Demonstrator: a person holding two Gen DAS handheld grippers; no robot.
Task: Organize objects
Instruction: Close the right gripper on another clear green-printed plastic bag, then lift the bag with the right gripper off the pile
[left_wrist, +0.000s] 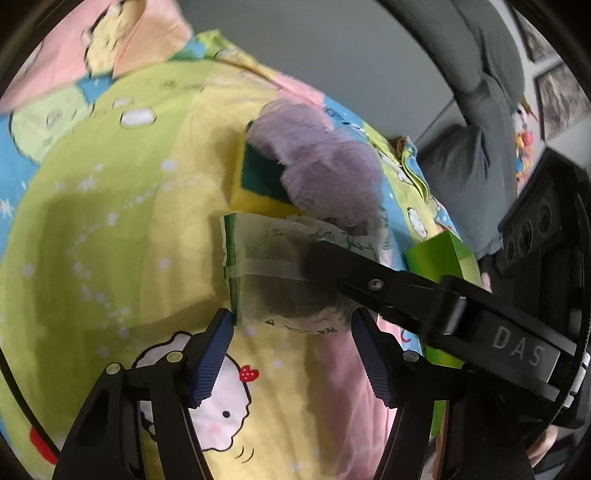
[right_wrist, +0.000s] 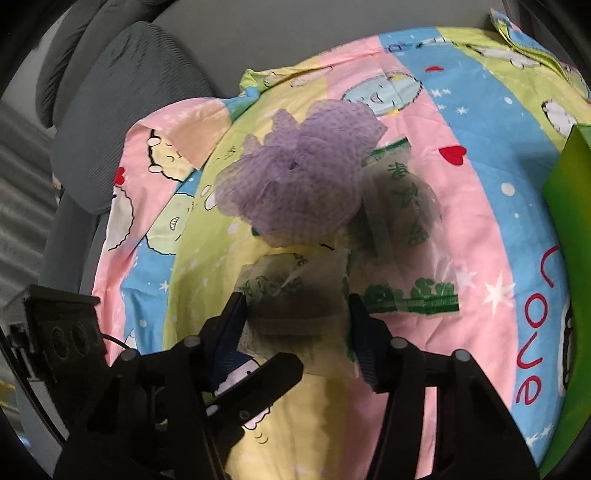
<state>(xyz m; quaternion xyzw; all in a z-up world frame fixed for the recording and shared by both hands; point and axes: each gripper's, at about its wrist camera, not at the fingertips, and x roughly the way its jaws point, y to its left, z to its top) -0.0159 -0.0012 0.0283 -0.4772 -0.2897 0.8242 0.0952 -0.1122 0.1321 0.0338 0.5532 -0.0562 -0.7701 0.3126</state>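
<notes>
Showing only leftward: yellow-green sponge (left_wrist: 258, 184)

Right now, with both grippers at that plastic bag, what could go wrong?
1. The thin plastic bag sits between the right gripper fingers; the left gripper frames its other end. Pulling apart could tear it.
2. The purple bath pouf rests against the bag and may get dragged.
3. The sponge under the pouf could shift too.
</notes>
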